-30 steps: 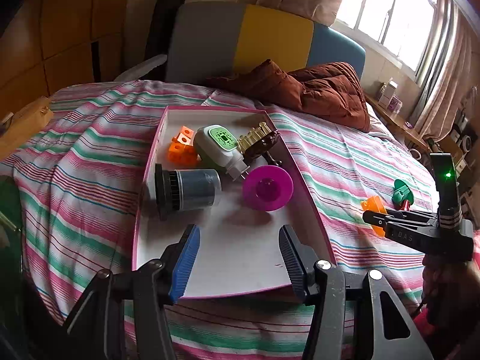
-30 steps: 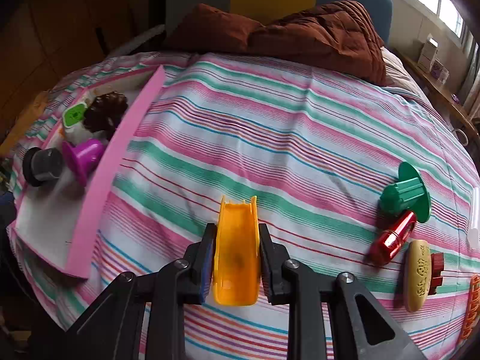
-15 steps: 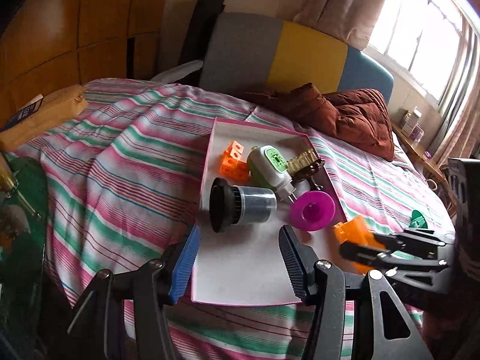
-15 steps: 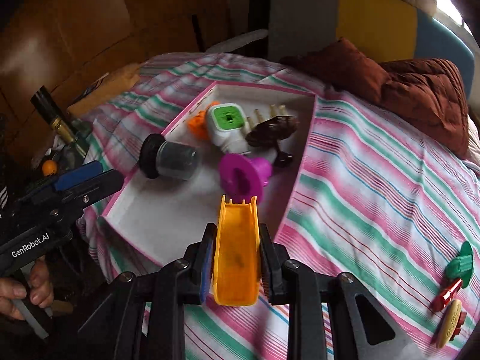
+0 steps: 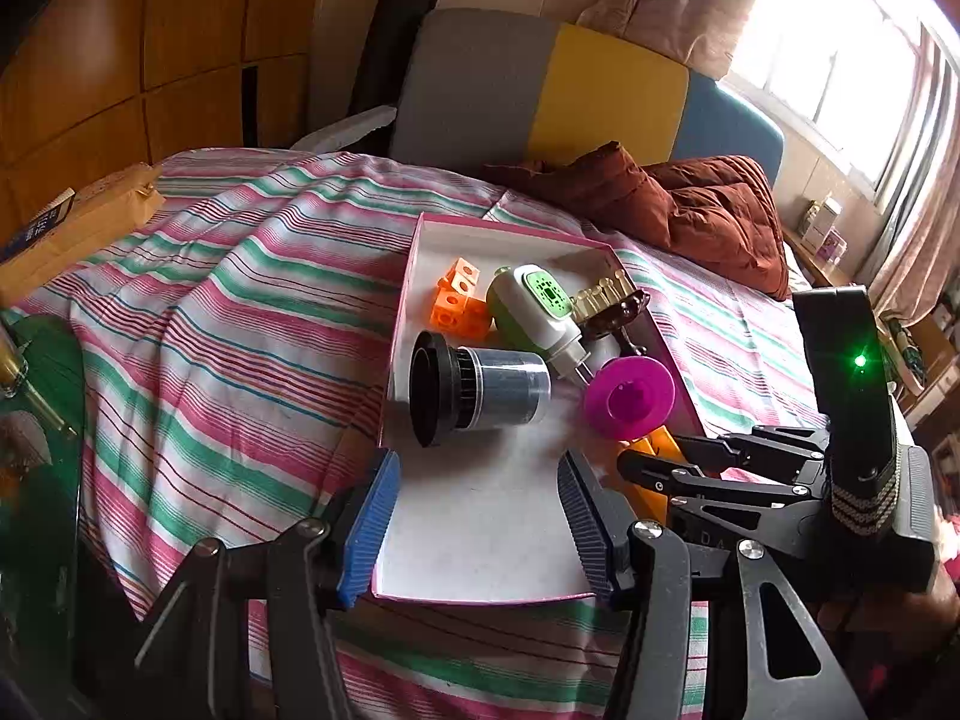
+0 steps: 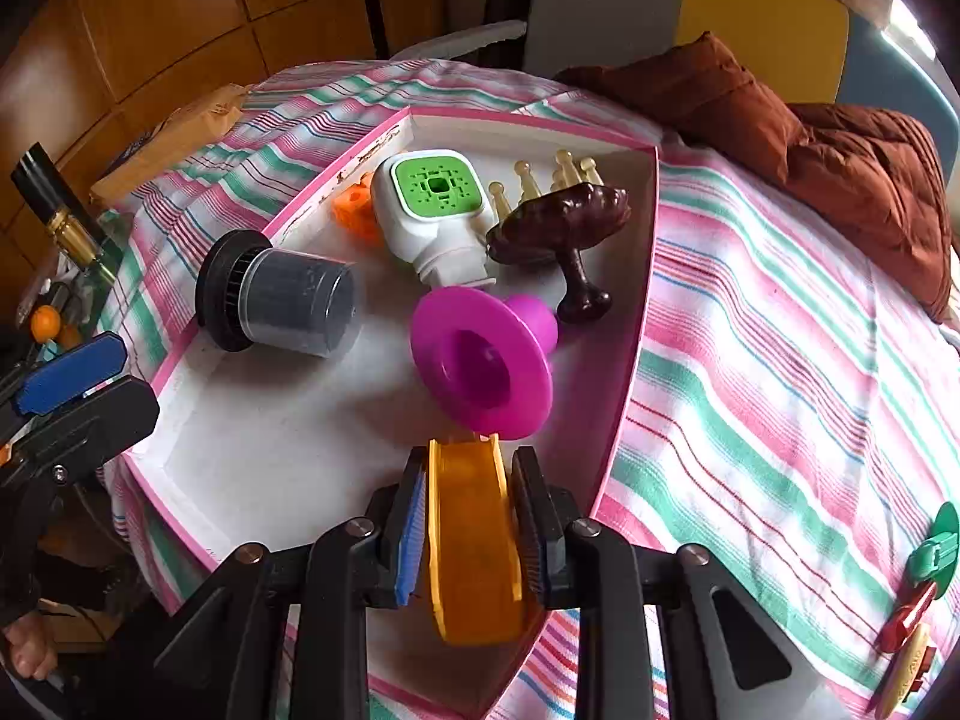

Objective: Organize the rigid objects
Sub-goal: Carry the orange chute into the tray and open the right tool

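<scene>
A pink-rimmed white tray [image 5: 480, 516] [image 6: 252, 450] lies on the striped bed. In it are a black-capped jar [image 5: 474, 387] [image 6: 282, 294], a magenta funnel-shaped piece [image 5: 630, 399] [image 6: 480, 360], a white and green plug-in device [image 5: 531, 312] [image 6: 438, 204], orange cubes [image 5: 459, 300] and a brown brush [image 6: 564, 228]. My right gripper [image 6: 471, 516] is shut on a yellow-orange trough piece [image 6: 471, 540] and holds it over the tray's near right corner; it also shows in the left wrist view [image 5: 690, 468]. My left gripper [image 5: 477, 516] is open and empty at the tray's near edge.
A green funnel piece [image 6: 933, 546], a red piece [image 6: 906, 618] and a yellow piece [image 6: 903, 672] lie on the bedspread at the right. A brown quilt [image 5: 690, 210] lies at the bed's far side. A glass side table with bottles [image 6: 60, 216] stands left.
My right gripper has carried the yellow-orange piece left from the bedspread to above the tray, close behind the magenta piece. My left gripper stays open at the tray's near edge.
</scene>
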`<action>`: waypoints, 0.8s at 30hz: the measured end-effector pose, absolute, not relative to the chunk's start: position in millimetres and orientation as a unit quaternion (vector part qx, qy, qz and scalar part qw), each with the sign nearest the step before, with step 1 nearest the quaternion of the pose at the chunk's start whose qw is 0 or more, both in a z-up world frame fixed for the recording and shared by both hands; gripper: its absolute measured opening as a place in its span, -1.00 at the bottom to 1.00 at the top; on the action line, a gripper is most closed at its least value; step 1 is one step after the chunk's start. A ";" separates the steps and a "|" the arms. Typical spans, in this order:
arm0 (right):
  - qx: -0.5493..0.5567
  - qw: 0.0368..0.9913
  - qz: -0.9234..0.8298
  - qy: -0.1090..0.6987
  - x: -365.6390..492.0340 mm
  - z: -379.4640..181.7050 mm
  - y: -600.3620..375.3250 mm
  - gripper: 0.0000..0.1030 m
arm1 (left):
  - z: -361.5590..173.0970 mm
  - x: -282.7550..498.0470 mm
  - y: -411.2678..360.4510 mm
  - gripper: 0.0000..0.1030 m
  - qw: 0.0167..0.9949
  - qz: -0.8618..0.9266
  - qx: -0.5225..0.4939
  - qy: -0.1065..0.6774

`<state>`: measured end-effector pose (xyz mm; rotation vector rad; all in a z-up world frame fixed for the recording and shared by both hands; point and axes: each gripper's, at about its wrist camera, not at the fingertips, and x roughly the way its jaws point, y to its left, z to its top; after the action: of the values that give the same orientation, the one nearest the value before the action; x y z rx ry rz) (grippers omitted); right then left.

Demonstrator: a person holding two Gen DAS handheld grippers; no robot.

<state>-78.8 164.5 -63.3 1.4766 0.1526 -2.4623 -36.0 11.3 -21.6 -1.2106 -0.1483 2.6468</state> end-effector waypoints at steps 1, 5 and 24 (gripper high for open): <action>0.507 0.130 -0.850 0.059 -77.7 -63.5 163.0 -0.49 | -21.9 -36.3 12.1 0.08 0.113 0.902 -0.414 -0.049; 0.506 0.132 -0.851 0.047 -75.4 -59.7 164.0 -0.38 | -21.4 -35.7 16.6 0.08 0.118 0.901 -0.414 -0.044; 0.447 0.068 -0.891 -0.040 -40.2 -20.1 232.0 -0.27 | -12.3 -22.6 45.6 0.13 0.143 0.905 -0.401 -0.007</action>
<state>-40.2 232.0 -20.1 1.3457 -0.1198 -2.6852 -22.6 45.6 -12.3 -1.1579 -0.0202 2.6100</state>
